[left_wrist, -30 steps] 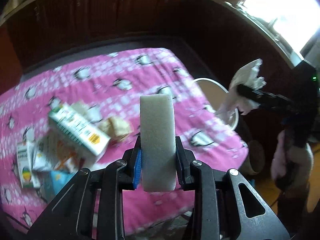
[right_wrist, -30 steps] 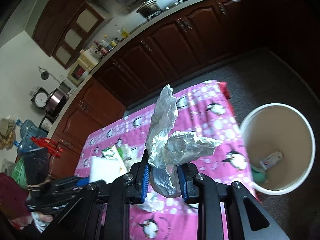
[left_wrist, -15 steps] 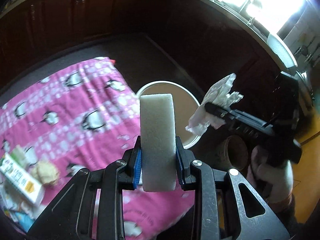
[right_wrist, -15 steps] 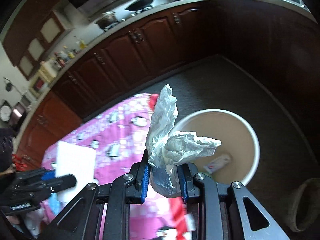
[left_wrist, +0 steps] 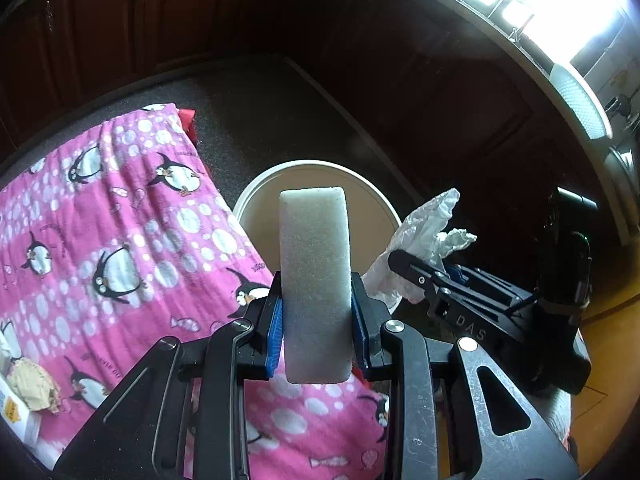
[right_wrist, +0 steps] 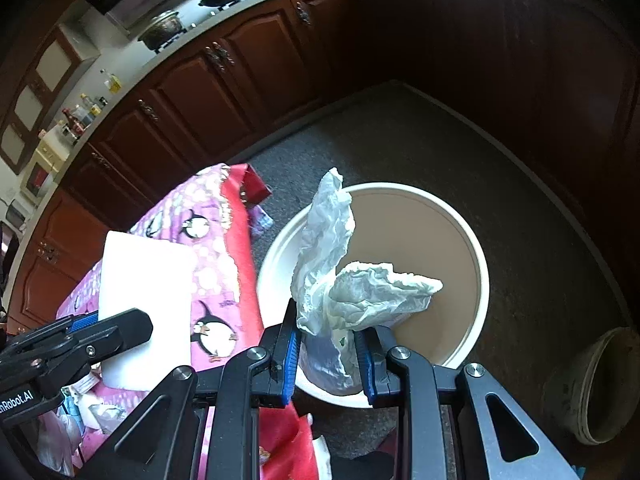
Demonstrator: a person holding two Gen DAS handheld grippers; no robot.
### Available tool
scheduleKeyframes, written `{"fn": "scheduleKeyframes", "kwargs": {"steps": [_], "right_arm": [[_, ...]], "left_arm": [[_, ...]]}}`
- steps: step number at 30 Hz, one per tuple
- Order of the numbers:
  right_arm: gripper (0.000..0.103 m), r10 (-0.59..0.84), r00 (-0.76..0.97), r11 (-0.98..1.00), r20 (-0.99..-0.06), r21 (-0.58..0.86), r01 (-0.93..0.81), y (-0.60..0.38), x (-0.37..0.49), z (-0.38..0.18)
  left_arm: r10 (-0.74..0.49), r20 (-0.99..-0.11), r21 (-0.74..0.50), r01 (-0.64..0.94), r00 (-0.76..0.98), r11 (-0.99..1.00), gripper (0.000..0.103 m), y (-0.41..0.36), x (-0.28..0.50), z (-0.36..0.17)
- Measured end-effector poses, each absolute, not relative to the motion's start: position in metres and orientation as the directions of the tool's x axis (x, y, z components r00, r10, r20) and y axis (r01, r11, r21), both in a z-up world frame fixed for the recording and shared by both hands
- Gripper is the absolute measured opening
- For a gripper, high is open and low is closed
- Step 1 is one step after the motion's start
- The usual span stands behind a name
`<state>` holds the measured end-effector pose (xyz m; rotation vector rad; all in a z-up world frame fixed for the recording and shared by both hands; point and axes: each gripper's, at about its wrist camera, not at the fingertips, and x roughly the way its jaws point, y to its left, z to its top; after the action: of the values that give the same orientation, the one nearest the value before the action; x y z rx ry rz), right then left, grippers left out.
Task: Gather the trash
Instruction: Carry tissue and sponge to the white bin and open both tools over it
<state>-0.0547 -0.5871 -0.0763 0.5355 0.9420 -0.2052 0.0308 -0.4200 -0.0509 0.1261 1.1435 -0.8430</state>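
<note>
My left gripper [left_wrist: 316, 332] is shut on a white foam block [left_wrist: 314, 276] that stands upright between its blue pads. The block hangs in front of a white round bin [left_wrist: 256, 196] on the dark floor. My right gripper [right_wrist: 328, 356] is shut on a crumpled white plastic wrapper [right_wrist: 340, 276], held over the near rim of the same bin [right_wrist: 476, 264]. In the left wrist view the right gripper [left_wrist: 424, 276] with its wrapper [left_wrist: 420, 240] sits to the right of the bin. In the right wrist view the left gripper [right_wrist: 116, 328] holds the foam block [right_wrist: 148, 300] at the left.
A table under a pink penguin cloth [left_wrist: 112, 248] stands left of the bin, with a crumpled paper ball [left_wrist: 34, 384] and a carton [left_wrist: 12, 412] on it. Dark wooden cabinets [right_wrist: 248, 76] ring the floor. A second, dirty pot [right_wrist: 600, 388] sits at the right.
Both grippers have swung from over the table towards the bin and lower. The bin now fills the middle of both views. The block and the wrapper stay gripped.
</note>
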Motion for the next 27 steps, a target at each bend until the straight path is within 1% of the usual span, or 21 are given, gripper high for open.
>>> {"fn": "scheduleKeyframes", "kwargs": {"steps": [7,8,9,10,11,12,13,18,27], "right_arm": [[0.024,0.043,0.570,0.848,-0.820,0.332,0.414,-0.591,-0.053,-0.086],[0.027,0.039,0.570,0.846,-0.821,0.331,0.419,-0.591,-0.052,-0.087],[0.043,0.035,0.569,0.843,-0.822,0.330,0.425,-0.592,-0.053,-0.088],[0.050,0.034,0.569,0.838,-0.822,0.333,0.432,-0.593,-0.053,-0.089],[0.056,0.037,0.574,0.833,-0.818,0.342,0.435,-0.594,-0.054,-0.089],[0.056,0.039,0.575,0.831,-0.817,0.347,0.436,-0.594,-0.055,-0.090],[0.056,0.040,0.573,0.830,-0.818,0.346,0.437,-0.595,-0.056,-0.091],[0.056,0.056,0.570,0.828,-0.819,0.358,0.432,-0.592,-0.057,-0.094],[0.056,0.071,0.564,0.830,-0.822,0.363,0.424,-0.585,-0.060,-0.093]], "left_arm": [[-0.538,-0.829,-0.335,0.639,0.149,0.693,0.028,-0.433,0.035,-0.061],[-0.544,-0.827,-0.341,0.639,0.145,0.689,0.028,-0.434,0.035,-0.062],[-0.546,-0.825,-0.342,0.641,0.144,0.687,0.034,-0.435,0.035,-0.063],[-0.548,-0.824,-0.338,0.648,0.147,0.682,0.045,-0.435,0.035,-0.063],[-0.550,-0.822,-0.338,0.652,0.147,0.679,0.053,-0.436,0.036,-0.064],[-0.557,-0.818,-0.345,0.652,0.144,0.675,0.063,-0.435,0.036,-0.065],[-0.564,-0.814,-0.356,0.649,0.139,0.673,0.067,-0.434,0.036,-0.065],[-0.560,-0.818,-0.365,0.637,0.128,0.679,0.067,-0.430,0.038,-0.064],[-0.543,-0.824,-0.328,0.644,0.164,0.691,0.067,-0.414,0.027,-0.050]]}}
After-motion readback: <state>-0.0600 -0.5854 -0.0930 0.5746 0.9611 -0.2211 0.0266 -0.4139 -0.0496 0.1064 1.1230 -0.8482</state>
